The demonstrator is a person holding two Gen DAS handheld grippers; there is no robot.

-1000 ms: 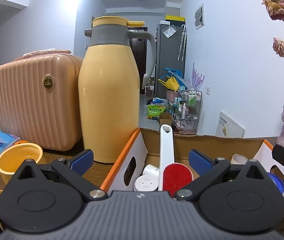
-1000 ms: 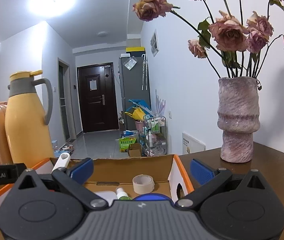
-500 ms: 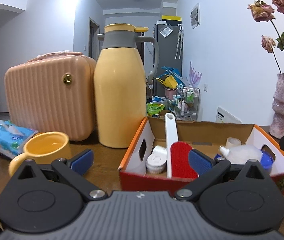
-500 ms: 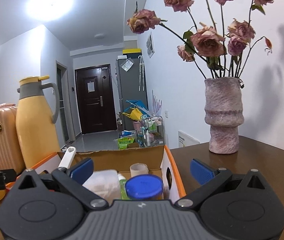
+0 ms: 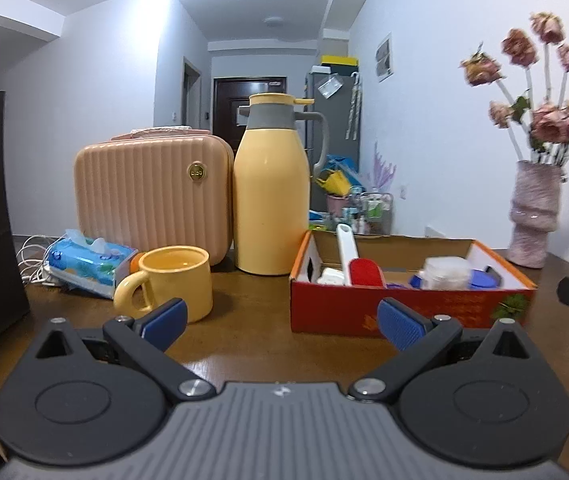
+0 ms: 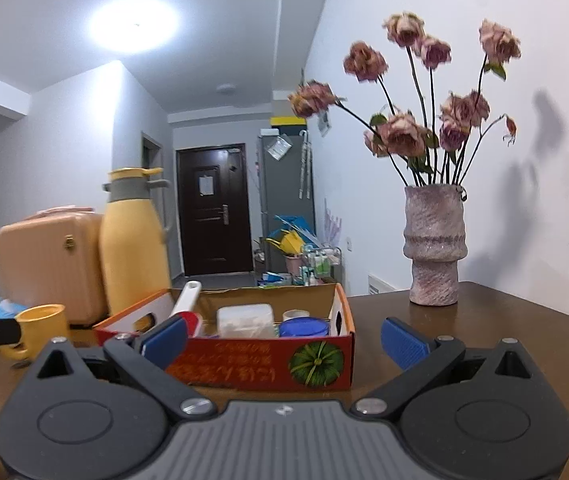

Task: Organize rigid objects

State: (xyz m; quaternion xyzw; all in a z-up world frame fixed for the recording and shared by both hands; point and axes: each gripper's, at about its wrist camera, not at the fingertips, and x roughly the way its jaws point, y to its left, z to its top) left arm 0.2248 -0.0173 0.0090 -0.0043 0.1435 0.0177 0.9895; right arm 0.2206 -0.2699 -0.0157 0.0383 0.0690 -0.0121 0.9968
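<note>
So there's a red cardboard box sitting open-topped on the brown table, white inside with orange edges and a watermelon print on the front. Propped in its left end is a lint brush, with a white handle sticking up past the back wall and a red pad facing forward. Beside it sits a small white cap-like thing. Toward the right there's a clear plastic container, a blue-lidded jar, and a tape roll at the back.
</note>
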